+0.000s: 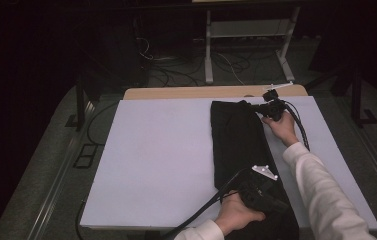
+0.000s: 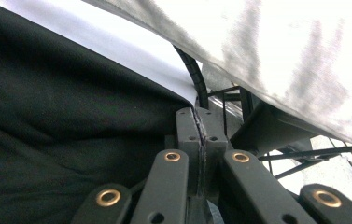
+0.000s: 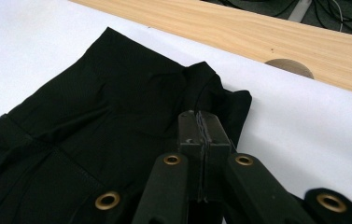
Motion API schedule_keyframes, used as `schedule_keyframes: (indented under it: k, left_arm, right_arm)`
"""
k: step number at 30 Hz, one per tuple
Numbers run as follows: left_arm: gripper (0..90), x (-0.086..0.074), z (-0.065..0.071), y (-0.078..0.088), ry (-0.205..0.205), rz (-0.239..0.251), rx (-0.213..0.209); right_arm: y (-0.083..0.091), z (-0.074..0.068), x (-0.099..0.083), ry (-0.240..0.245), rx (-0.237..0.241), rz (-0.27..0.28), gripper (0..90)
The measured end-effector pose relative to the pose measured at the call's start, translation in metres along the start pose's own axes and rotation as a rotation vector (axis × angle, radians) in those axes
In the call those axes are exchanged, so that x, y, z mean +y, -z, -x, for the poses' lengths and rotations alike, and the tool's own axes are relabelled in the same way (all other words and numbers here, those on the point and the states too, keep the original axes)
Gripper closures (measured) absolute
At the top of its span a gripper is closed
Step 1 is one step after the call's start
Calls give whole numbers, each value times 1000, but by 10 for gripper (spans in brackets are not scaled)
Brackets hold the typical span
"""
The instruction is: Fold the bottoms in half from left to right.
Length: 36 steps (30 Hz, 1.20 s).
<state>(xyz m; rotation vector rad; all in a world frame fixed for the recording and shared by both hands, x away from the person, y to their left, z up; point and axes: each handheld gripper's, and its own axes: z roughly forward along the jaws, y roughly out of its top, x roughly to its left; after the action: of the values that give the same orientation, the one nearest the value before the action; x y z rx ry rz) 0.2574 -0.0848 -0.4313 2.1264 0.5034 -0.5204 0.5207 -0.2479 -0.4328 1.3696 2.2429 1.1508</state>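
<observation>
A black garment (image 1: 238, 140) lies as a long narrow strip on the white table cover (image 1: 161, 150), running from the far edge to the near edge. My right gripper (image 1: 257, 108) is at its far end, and in the right gripper view the jaws (image 3: 199, 123) are pressed together at the garment's (image 3: 108, 116) bunched right-hand corner. My left gripper (image 1: 280, 202) is at the near end. In the left gripper view its jaws (image 2: 197, 119) are closed at the edge of the garment (image 2: 61, 126), where it meets the white cover (image 2: 131, 51).
A strip of bare wooden tabletop (image 1: 191, 92) with a round hole (image 3: 289, 68) runs behind the cover. A white sleeve (image 1: 321, 190) reaches across the right side. Cables trail off the near left edge. A white stand (image 1: 248, 37) and loose wires sit on the floor beyond.
</observation>
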Motion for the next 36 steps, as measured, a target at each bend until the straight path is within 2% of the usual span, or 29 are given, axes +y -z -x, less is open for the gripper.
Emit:
schedule_keyframes:
  k: [11, 16, 18, 20, 22, 23, 24, 26, 29, 32, 34, 36]
  left_arm:
    - [885, 1, -4, -18, 35, -56, 40]
    - [879, 2, -6, -22, 53, -56, 50]
    - [872, 3, -8, -25, 84, -55, 46]
    - [840, 3, -9, -28, 89, -54, 23]
    - [814, 3, -8, -30, 78, -50, 23]
    - [690, 3, -9, -30, 71, -46, 17]
    - [690, 3, -9, -31, 70, -38, 12]
    - [615, 3, -10, -29, 82, -13, -22]
    - [503, 2, -9, -24, 65, 23, -31]
    - [394, 1, -6, -15, 34, 74, -14]
    - [336, 1, -6, -8, 27, 94, 0]
    - [275, 1, -7, -2, 3, 106, -8]
  right_arm:
    - [0, 4, -6, 6, 0, 3, 878]
    - [-2, 6, -7, 7, 1, 1, 878]
    - [-2, 6, -8, 4, -1, -3, 877]
    - [-3, 6, -8, 2, -1, -8, 873]
    - [-3, 6, -8, -2, -5, -15, 871]
    - [-3, 6, -8, -20, -6, -13, 858]
    - [-3, 6, -8, -20, -6, -13, 858]
    - [0, 2, -9, 11, -50, 2, 804]
    - [4, -2, -9, 18, -63, 16, 671]
    - [10, -3, -9, 5, -52, 37, 515]
    - [13, -4, -9, -5, -39, 41, 417]
    - [16, -5, -8, -14, -16, 39, 348]
